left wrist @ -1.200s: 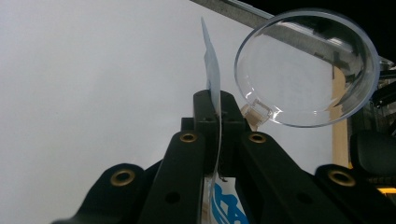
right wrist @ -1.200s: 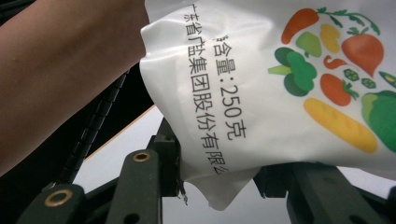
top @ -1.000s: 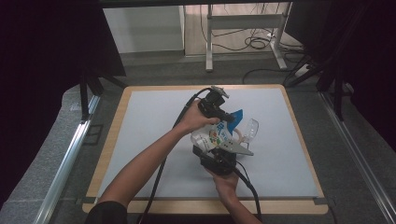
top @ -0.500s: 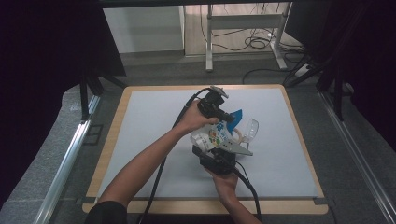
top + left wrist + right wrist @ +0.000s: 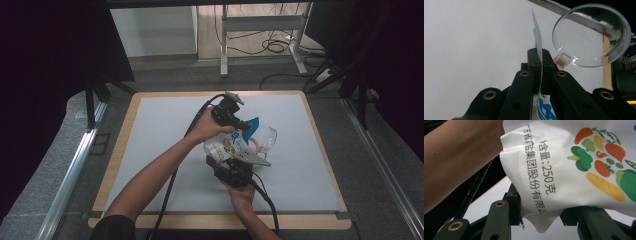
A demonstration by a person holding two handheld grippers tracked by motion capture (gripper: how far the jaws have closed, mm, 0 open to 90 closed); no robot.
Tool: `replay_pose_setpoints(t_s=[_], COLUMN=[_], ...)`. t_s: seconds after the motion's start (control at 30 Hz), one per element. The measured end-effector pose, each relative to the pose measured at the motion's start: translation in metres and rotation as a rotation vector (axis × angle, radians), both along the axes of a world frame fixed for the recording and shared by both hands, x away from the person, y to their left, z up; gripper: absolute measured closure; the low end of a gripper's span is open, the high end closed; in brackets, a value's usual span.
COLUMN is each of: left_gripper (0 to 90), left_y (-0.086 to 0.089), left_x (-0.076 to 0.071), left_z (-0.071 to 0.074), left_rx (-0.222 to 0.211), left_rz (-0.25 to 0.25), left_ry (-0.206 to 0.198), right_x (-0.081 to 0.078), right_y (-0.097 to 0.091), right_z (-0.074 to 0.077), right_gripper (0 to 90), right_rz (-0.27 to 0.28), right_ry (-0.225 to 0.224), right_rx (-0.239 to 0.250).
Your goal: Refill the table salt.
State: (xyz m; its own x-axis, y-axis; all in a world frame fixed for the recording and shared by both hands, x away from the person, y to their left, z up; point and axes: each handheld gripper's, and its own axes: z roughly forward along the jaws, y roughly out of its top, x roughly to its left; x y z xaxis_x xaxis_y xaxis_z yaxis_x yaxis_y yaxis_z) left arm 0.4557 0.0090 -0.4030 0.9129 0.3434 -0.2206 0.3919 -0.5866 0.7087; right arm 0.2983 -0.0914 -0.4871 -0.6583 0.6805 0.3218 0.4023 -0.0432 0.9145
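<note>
Here the bag (image 5: 231, 145) hangs pinched between left gripper (image 5: 240, 123) and right gripper (image 5: 234, 161).

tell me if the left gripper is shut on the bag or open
Shut on it: the left gripper has both jaws pressed flat against a thin edge of the bag.

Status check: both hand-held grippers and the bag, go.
Left hand-held gripper shut on the bag top edge. Right hand-held gripper clamps the bag's lower end. Bag held above the white mat. Clear cup just beyond.
</note>
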Motion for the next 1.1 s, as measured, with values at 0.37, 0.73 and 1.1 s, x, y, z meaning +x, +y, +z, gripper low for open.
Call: replay_pose_setpoints(t_s=[0.37, 0.73, 1.1], left_gripper=[89.7, 89.6, 89.6], left_y=[0.0017, 0.0029, 0.0011], left_x=[0.0003, 0.0008, 0.0013], left_z=[0.0010, 0.0014, 0.0009], left_rx=[-0.002, -0.002, 0.000], left_rz=[0.000, 0.003, 0.001], left_ry=[0.001, 0.002, 0.002], right_x=[-0.0002, 0.0000, -0.0004], right_y=[-0.0012, -0.0022, -0.0031], right_z=[0.0004, -0.0009, 0.0002], right_gripper=[59.9, 59.9, 59.9], right_rz=[0.007, 0.013, 0.005], right_ry=[-0.003, -0.004, -0.006], right_rx=[0.005, 0.007, 0.018])
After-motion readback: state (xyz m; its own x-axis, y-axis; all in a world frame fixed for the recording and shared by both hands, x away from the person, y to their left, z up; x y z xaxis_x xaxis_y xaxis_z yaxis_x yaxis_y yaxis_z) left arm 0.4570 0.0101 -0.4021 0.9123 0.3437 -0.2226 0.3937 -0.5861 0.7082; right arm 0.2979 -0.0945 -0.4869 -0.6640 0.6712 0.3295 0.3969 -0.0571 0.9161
